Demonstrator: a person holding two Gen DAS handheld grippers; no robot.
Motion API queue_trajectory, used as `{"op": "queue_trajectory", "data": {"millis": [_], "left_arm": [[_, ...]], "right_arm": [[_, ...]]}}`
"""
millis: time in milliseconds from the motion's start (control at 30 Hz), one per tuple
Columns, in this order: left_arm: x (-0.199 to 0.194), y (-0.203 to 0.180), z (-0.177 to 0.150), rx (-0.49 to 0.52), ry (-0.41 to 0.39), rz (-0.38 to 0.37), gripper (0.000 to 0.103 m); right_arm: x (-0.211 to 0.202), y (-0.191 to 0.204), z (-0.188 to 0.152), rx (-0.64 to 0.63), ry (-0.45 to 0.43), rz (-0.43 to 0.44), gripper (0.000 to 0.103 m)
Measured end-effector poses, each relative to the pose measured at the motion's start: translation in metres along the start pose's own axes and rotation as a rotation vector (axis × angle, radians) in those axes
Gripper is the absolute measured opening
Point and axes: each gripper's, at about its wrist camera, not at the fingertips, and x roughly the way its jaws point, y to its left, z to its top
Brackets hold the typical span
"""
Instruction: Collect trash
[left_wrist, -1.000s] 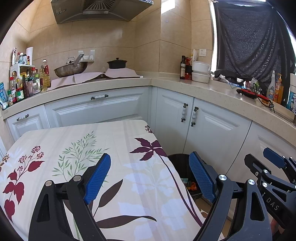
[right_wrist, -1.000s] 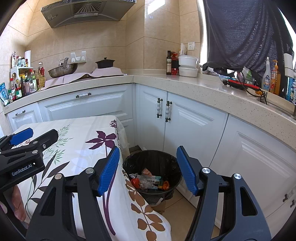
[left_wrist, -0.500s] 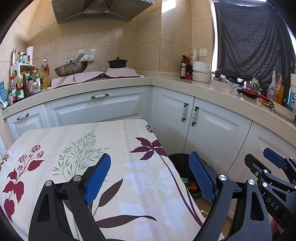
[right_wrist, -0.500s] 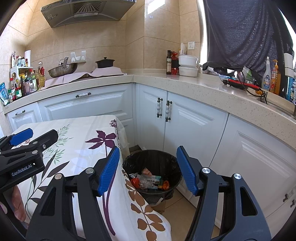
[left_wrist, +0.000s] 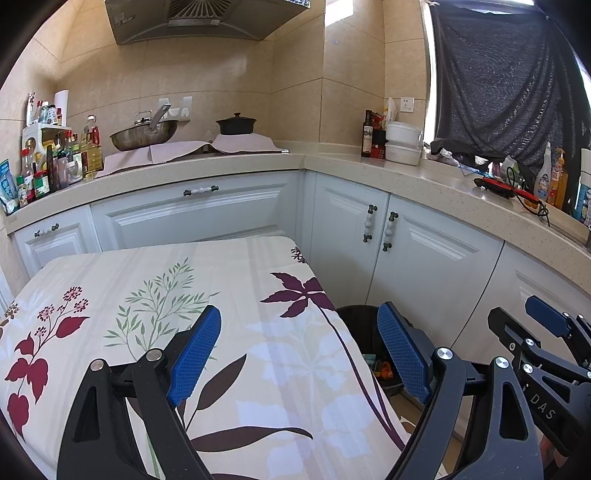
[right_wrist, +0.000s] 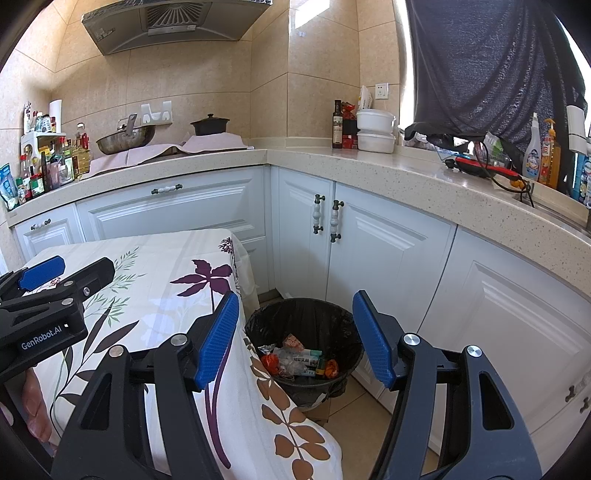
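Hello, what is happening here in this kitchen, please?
A person holds a two-finger gripper in each hand over a table with a flowered cloth. Both the left gripper and the right gripper have open jaws with nothing in them. Beside the table, a black-lined bin on the floor already holds wrappers. No trash shows on the cloth.

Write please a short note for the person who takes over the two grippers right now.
Left gripper: open, empty, above the table with the flowered cloth.
Right gripper: open, empty, pointing toward the bin.
The bin stands on the floor beside the table and holds wrappers and other trash.
Done: some trash is already in the bin.
Left: no trash shows on the visible part of the table; check elsewhere before you stop.
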Motion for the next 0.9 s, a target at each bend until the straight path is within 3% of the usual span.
{"op": "queue_trajectory", "data": {"millis": [667, 800, 900], "left_arm": [[-0.002, 0.006, 0.001, 0.005, -0.01, 0.035, 0.085], [-0.001, 0.009, 0.001, -0.002, -0.016, 0.07, 0.087], [0.001, 0.012, 0.0, -0.009, -0.012, 0.043, 0.087]], "right_arm": [[0.006, 0.011, 0.0, -0.016, 0.003, 0.017, 0.062], [0.009, 0.014, -0.001, -0.023, 0.012, 0.023, 0.062], [0.009, 0.015, -0.001, -0.025, 0.014, 0.023, 0.062]]}}
